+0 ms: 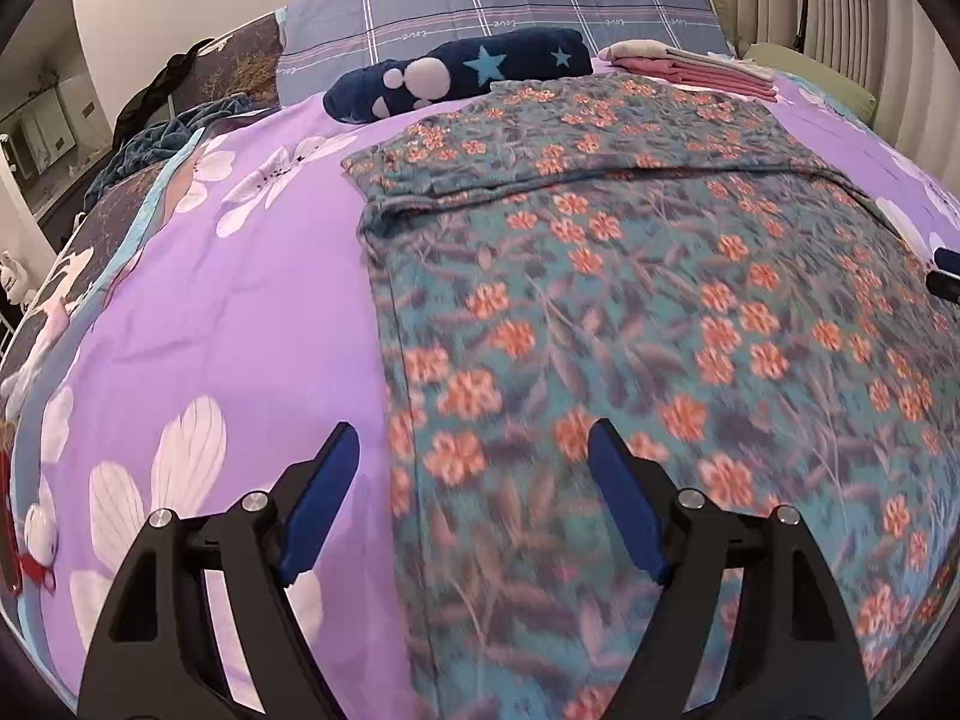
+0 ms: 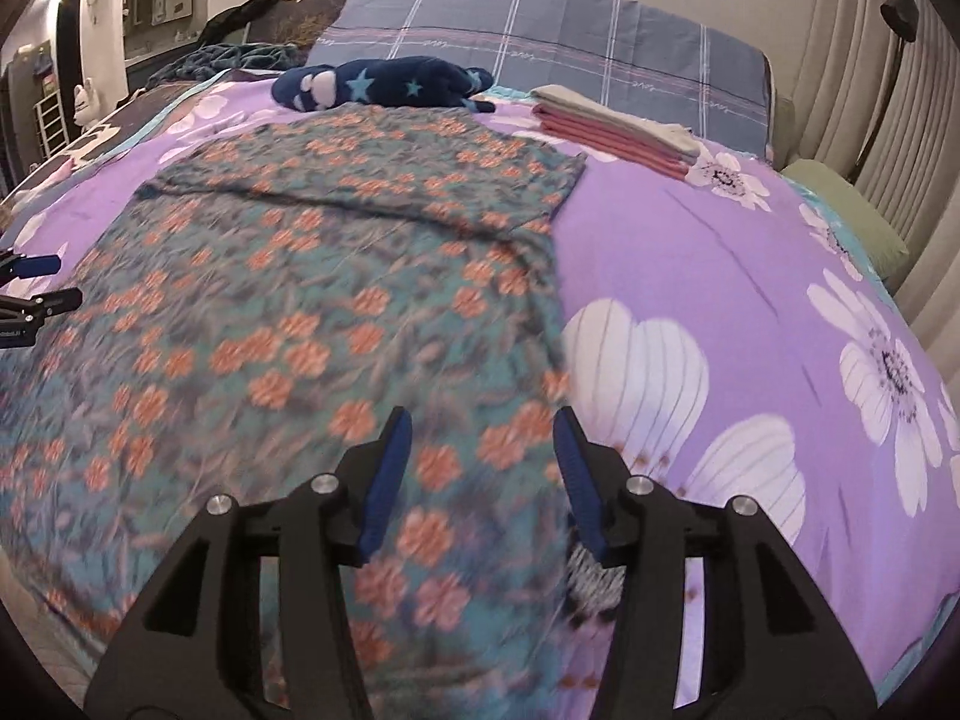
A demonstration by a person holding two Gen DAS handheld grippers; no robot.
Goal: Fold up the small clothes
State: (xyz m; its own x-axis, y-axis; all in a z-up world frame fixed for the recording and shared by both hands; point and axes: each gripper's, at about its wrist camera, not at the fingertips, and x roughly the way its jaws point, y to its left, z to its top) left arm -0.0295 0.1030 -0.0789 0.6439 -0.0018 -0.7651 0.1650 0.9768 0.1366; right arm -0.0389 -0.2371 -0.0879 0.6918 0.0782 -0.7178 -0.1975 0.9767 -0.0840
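Observation:
A teal garment with orange flowers (image 1: pixel 630 312) (image 2: pixel 312 300) lies spread on the purple floral bedspread (image 1: pixel 240 312) (image 2: pixel 720 276); its far part is folded over toward me. My left gripper (image 1: pixel 474 444) hovers open above the garment's left edge, nothing between its blue pads. My right gripper (image 2: pixel 483 426) hovers open above the garment's right edge, also empty. The right gripper's tip (image 1: pixel 945 276) shows at the right border of the left wrist view, and the left gripper's tip (image 2: pixel 36 285) shows at the left border of the right wrist view.
A navy star-patterned plush garment (image 1: pixel 462 69) (image 2: pixel 384 84) lies beyond the floral one. A stack of folded pink and cream clothes (image 1: pixel 696 69) (image 2: pixel 612 126) sits at the far right. A plaid grey pillow (image 1: pixel 510 0) (image 2: pixel 540 42) lines the head; a green cushion (image 2: pixel 846 216) lies by the curtain.

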